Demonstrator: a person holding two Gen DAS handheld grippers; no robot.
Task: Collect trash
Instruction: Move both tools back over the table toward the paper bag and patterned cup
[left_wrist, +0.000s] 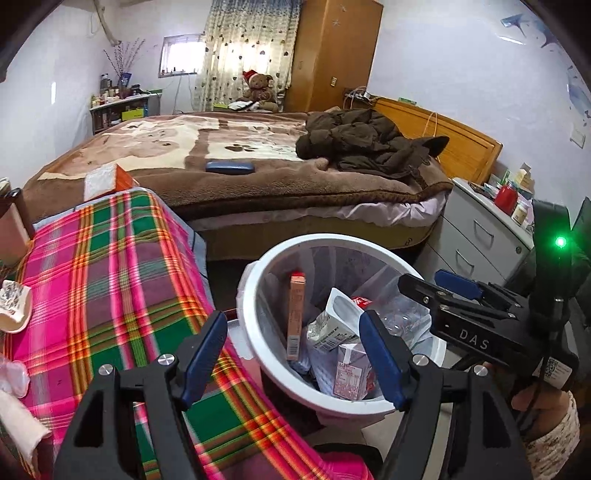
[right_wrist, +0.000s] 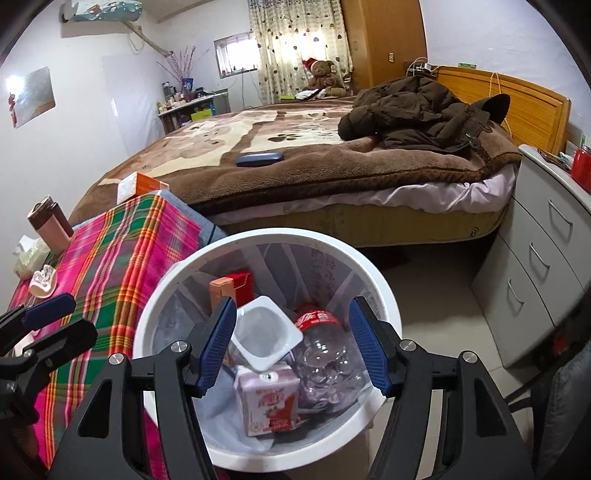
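Observation:
A white trash bin (right_wrist: 258, 236) with a clear liner stands on the floor between the plaid table and the bed. Inside lie a white yogurt cup (right_wrist: 266, 332), a clear plastic bottle (right_wrist: 325, 354), a pink drink carton (right_wrist: 267, 402), an orange box (right_wrist: 219, 291) and a red box (right_wrist: 242, 282). My right gripper (right_wrist: 292, 304) hangs open above the bin, nothing between its fingers. My left gripper (left_wrist: 293, 317) is open too, over the bin's (left_wrist: 251, 321) left rim and the table edge, and holds nothing. In the left wrist view the right gripper (left_wrist: 424, 278) reaches in over the far rim.
A pink-and-green plaid table (left_wrist: 110, 277) sits left of the bin, with a small dish of crumpled scraps (right_wrist: 42, 280), a tumbler (right_wrist: 51, 225) and a tissue box (right_wrist: 136, 186) on it. The bed (right_wrist: 332, 166) lies behind, and a grey nightstand (right_wrist: 535, 266) stands at right.

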